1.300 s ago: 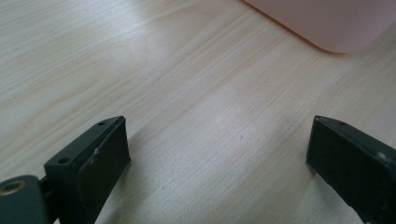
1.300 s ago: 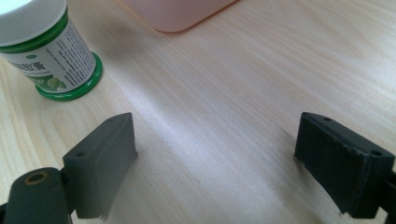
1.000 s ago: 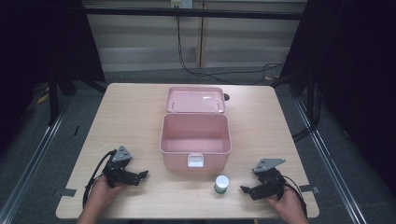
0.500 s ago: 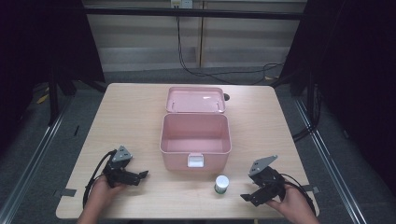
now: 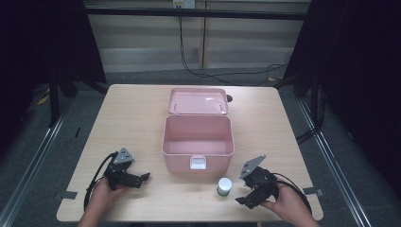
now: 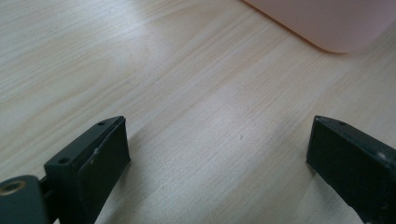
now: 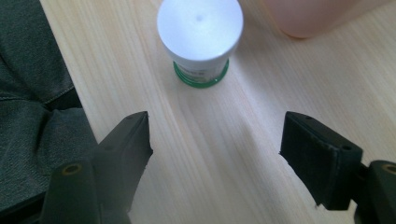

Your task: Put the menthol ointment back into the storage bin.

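White-capped jar (image 5: pixel 224 186) just in front of pink box (image 5: pixel 197 142), right gripper (image 5: pixel 247 197) beside jar, fingers apart w/ nothing between, just been closing, left gripper (image 5: pixel 142 178) left of box, fingers apart

**Layout on the surface**

Box (image 5: pixel 197 142) sits mid-frame in the high view, approx centre of the surface (image 5: pixel 132 118). Its lid (image 5: pixel 198 100) lies just above it in the frame, touching along the box's far edge. Small jar (image 5: pixel 224 186) stands upright below the box's lower right corner, near but apart from it. Right claw (image 5: pixel 243 201) is lower right of frame, just beside the jar, w/ nothing between its jaws. Left claw (image 5: pixel 144 177) is lower left, left of the box, apart from it. Jar lies between box and right claw.
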Available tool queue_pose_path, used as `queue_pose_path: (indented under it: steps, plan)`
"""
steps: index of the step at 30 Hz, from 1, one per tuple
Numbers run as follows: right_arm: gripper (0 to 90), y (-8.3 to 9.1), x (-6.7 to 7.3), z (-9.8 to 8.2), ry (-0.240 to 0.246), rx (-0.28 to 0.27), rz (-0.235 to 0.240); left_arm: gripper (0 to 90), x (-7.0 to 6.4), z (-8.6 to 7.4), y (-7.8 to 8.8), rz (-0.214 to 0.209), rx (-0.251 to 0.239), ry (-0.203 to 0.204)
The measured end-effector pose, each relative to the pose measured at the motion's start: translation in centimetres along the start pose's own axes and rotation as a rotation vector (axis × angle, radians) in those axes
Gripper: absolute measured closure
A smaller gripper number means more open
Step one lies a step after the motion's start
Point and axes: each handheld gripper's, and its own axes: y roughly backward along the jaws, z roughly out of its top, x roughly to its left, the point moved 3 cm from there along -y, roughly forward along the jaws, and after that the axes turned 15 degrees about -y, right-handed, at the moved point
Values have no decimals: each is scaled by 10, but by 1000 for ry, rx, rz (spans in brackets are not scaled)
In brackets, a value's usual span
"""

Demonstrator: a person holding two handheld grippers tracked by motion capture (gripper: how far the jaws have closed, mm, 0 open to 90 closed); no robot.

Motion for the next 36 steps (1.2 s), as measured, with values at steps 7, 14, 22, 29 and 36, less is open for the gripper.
queue_pose_path:
  steps: [7,14,22,29,36]
  plan:
    - [267,-1,6,8,13,49,4,54,0,0,0,0,0,0]
    - [273,-3,10,18,40,75,-1,54,0,0,0,0,0,0]
    - [284,-7,13,28,39,81,-2,54,0,0,0,0,1,-1]
    - [322,-8,12,34,37,75,19,54,0,0,0,0,0,0]
    - [362,-12,13,38,43,84,24,54,0,0,0,0,0,0]
